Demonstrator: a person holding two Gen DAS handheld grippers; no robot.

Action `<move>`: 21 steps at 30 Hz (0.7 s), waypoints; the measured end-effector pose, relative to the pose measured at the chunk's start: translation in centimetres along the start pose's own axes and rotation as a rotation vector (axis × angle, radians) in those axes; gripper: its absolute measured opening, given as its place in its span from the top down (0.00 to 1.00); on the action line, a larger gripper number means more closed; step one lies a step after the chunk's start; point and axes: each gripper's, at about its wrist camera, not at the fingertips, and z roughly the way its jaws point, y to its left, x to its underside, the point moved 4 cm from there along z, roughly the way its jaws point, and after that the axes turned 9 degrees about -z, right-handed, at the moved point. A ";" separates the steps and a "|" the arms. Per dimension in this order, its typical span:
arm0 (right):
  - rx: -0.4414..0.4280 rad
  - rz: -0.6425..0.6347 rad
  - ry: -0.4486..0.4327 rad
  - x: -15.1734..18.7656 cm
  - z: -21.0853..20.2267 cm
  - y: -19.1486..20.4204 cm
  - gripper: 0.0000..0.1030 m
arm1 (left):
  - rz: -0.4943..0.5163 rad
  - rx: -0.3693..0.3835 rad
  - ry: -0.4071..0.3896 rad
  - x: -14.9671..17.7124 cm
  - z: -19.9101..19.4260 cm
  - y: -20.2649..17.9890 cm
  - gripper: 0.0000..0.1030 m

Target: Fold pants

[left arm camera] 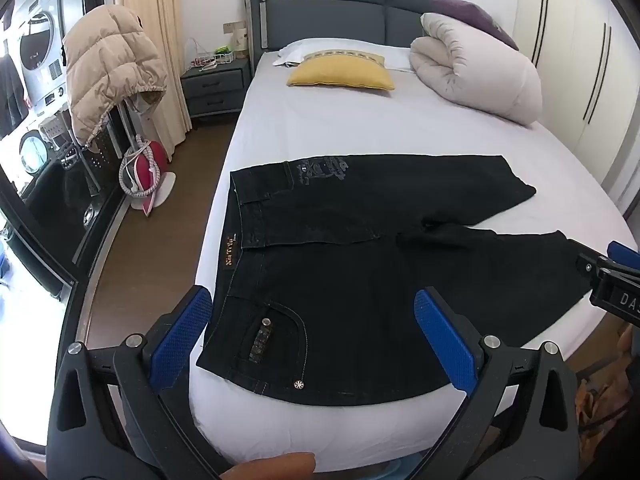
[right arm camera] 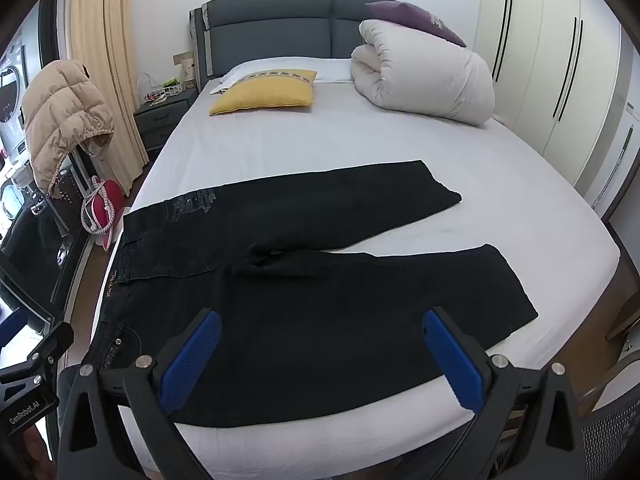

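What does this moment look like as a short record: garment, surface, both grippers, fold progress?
garment: black pants, spread flat, legs apart
surface: bed with white sheet
left gripper: open, above waist and pocket, holding nothing
right gripper: open, above near leg, holding nothing
fold progress: not yet started
other items: yellow pillow, rolled duvet

Bed (right arm camera: 320,152) with white sheet, grey padded headboard (right arm camera: 276,28) at far end. Black pants (right arm camera: 320,280) spread flat across near part of sheet, waistband toward left edge, two legs splayed apart toward right. Yellow cushion (right arm camera: 264,96) lies near headboard, white pillow (right arm camera: 288,70) behind it, touching. Rolled white duvet (right arm camera: 424,80) at far right corner, purple cushion (right arm camera: 416,20) resting on top. Middle of sheet bare.
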 end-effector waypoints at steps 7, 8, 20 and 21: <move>0.003 -0.003 -0.003 0.0 -0.2 0.0 0.00 | 0.000 -0.002 0.006 0.1 0.3 -0.7 0.00; 0.003 -0.004 0.004 0.0 0.0 0.1 0.00 | -0.003 0.004 0.004 0.0 0.1 -0.3 0.00; 0.005 -0.006 0.006 0.1 0.0 0.1 0.00 | -0.009 0.009 0.006 0.5 0.1 0.2 0.00; 0.005 -0.006 0.006 0.1 0.0 0.1 0.00 | -0.009 0.009 0.007 0.5 0.2 0.2 0.00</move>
